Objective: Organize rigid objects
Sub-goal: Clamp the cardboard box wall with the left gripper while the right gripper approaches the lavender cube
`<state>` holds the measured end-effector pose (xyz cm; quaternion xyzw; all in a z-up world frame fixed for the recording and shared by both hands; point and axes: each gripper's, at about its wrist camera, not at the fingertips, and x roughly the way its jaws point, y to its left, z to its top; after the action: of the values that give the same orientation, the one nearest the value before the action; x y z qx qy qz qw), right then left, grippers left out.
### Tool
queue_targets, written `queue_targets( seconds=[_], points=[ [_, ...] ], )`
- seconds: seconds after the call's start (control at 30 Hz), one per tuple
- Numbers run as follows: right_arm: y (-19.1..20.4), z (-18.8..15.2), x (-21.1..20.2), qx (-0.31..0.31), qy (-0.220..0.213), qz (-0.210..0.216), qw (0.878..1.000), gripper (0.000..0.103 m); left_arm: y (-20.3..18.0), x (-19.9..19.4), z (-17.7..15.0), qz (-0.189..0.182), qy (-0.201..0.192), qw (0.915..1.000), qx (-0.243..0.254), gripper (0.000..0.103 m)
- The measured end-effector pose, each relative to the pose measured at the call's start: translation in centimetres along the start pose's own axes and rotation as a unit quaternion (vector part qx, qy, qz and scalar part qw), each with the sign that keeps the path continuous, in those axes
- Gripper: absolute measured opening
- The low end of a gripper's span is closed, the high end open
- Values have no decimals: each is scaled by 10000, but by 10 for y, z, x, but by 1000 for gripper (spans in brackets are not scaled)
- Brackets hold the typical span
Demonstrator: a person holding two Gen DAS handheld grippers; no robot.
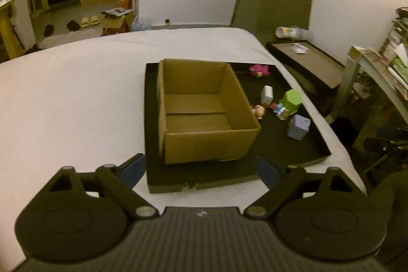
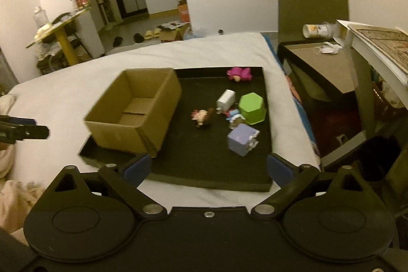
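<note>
**Both grippers poised over the tray, nothing picked yet**

Starting at the left, our left gripper (image 1: pixel 201 170) hangs with its jaws spread wide and nothing between them, facing the open cardboard box (image 1: pixel 204 111). The box is empty and sits in the left part of the black tray (image 1: pixel 316 154), flaps out of the way, so we judge it to be the place the toys are meant to go. To its right, loose on the tray floor, lie a small brown-haired figure (image 2: pixel 202 117), a white block (image 2: pixel 225 100), a green hexagonal container (image 2: pixel 252 108) with a little blue-and-red figure (image 2: pixel 233 116) touching it, and a lilac cube (image 2: pixel 242 139) nearest us. A pink toy (image 2: pixel 239 73) rests at the far wall. Our right gripper (image 2: pixel 207 166) is likewise spread and empty, aimed toward that cluster, probably the cube first.
</note>
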<state>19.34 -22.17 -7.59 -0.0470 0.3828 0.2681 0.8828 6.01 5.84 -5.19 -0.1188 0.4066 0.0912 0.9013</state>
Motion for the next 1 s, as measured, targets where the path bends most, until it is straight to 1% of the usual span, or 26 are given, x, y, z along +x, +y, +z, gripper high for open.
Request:
queue_targets(
  seconds=[0.03, 0.1, 0.2, 0.27, 0.33, 0.4, 0.47, 0.53, 0.6, 0.7, 0.77, 0.9, 1.0],
  points=[
    [-2, 1, 5, 28, 41, -9, 10000, 93, 3, 3, 2, 10, 7, 10000, -56, 84],
    [-7, 2, 17, 81, 128, 21, 9999, 86, 9, 10, 5, 39, 20, 9999, -167, 78],
    [-10, 6, 31, 107, 190, -22, 9998, 84, 17, 19, 10, 68, 65, 9995, -300, 72],
    [-10, 8, 39, 126, 204, -25, 9997, 80, 23, 25, 12, 81, 80, 9992, -389, 70],
    [-10, 10, 48, 152, 245, -47, 9996, 79, 27, 31, 16, 105, 92, 9988, -468, 67],
    [-11, 11, 57, 204, 274, -49, 9994, 75, 32, 39, 18, 75, 97, 9984, -552, 64],
    [-11, 13, 66, 222, 297, -89, 9993, 73, 36, 46, 19, 39, 116, 9980, -616, 62],
    [-12, 14, 76, 258, 332, -165, 9990, 70, 37, 54, 21, 52, 143, 9978, -641, 57],
    [-15, 15, 86, 334, 401, -200, 9984, 64, 39, 61, 23, 36, 150, 9974, -697, 55],
    [-16, 16, 97, 374, 437, -299, 9979, 63, 45, 71, 26, 37, 116, 9962, -858, 50],
    [-18, 17, 106, 438, 475, -346, 9973, 62, 48, 77, 27, 114, 114, 9959, -888, 47],
    [-22, 19, 120, 533, 576, -423, 9960, 59, 53, 90, 29, 143, 189, 9947, -1001, 40],
    [-24, 20, 132, 634, 697, -455, 9945, 56, 54, 100, 32, 229, 309, 9941, -1010, 37]
  ],
)
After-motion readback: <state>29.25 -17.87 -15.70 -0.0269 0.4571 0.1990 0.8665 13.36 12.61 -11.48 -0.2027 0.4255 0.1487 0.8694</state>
